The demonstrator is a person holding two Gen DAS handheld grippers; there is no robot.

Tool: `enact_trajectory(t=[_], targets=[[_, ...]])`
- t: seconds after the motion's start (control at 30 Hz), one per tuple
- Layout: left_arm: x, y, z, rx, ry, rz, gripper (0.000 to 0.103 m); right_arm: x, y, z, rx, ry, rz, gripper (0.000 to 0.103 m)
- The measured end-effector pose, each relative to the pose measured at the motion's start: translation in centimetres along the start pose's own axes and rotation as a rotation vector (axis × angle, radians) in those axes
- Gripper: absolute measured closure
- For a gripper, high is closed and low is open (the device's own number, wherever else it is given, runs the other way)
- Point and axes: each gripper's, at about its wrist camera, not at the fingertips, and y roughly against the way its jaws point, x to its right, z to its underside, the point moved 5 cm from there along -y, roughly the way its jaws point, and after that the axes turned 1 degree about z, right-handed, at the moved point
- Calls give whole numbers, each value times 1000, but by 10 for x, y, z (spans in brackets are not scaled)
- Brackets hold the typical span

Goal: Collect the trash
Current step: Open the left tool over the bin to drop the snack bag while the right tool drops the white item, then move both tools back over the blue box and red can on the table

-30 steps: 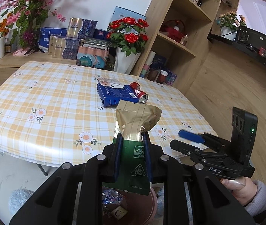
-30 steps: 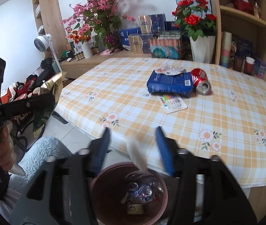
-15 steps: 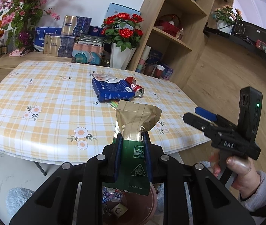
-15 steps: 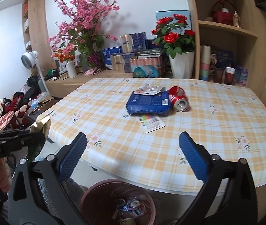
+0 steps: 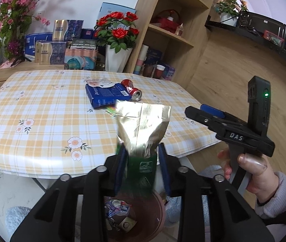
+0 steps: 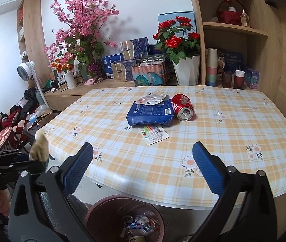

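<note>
A gold and green foil bag (image 5: 143, 133) hangs between the fingers of my left gripper (image 5: 142, 165), right over the brown trash bin (image 5: 159, 207). The left jaws stand a little wider than the blurred bag, so it looks released. The bin holds several wrappers. My right gripper (image 6: 143, 171) is wide open and empty, above the bin (image 6: 106, 203) at the table's near edge. On the table lie a blue box (image 6: 151, 113), a crushed red can (image 6: 183, 106), a marker pack (image 6: 155, 134) and a white wrapper (image 6: 151, 100).
The table (image 6: 223, 141) has a yellow check cloth. Behind it stand a white vase of red roses (image 6: 185, 68), boxes and pink blossoms. A wooden shelf unit (image 6: 233, 40) is at the right. A fan and clutter lie at the left.
The left jaws have opened slightly and the foil bag blurs as it slips down toward the bin. The right gripper has opened wide and risen, now looking over the table.
</note>
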Motion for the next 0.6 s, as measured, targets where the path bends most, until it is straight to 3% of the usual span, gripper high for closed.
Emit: enact_trajectory(t=[0.07, 0.13, 0.33, 0.53, 0.6], targets=[[2, 1, -1, 7, -6, 5, 64, 0, -1, 1, -6, 0, 5, 6], [2, 4, -3, 21, -15, -2, 45, 0, -2, 2, -10, 2, 8, 6], [-5, 10, -7, 59, 1, -32, 30, -1, -3, 3, -13, 2, 10, 6], [-18, 14, -11, 86, 20, -105, 11, 2, -6, 6, -23, -3, 18, 6], [-24, 15, -11, 87, 24, -138, 9, 3, -6, 8, -27, -2, 21, 6]])
